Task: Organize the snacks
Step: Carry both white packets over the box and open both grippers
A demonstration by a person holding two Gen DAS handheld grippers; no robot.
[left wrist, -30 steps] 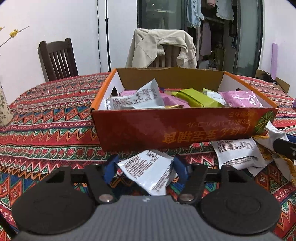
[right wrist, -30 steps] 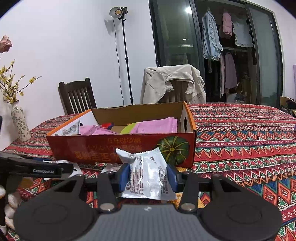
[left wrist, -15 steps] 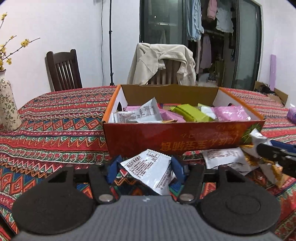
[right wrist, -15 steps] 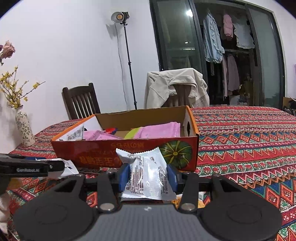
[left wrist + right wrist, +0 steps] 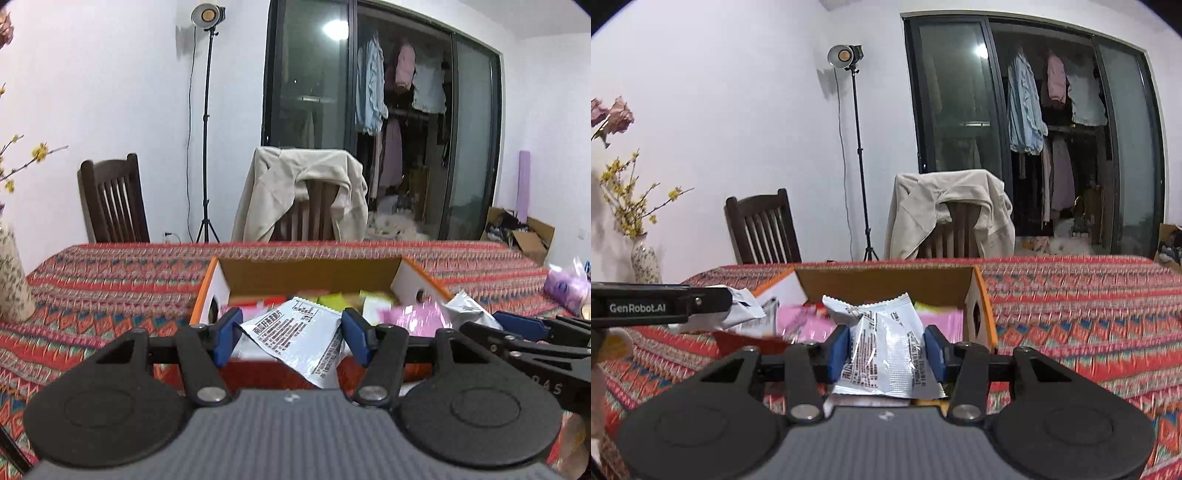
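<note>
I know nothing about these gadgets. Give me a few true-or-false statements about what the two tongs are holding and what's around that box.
1. The left tongs grip a white snack packet. True.
2. The right tongs are empty. False: they clamp a clear-and-white packet.
3. The orange cardboard box already holds snacks. True: pink and green packets lie inside.
4. A beige jacket hangs over a chair behind the table. True.
5. The vase of flowers stands inside the box. False: it stands on the tablecloth, apart from it.
</note>
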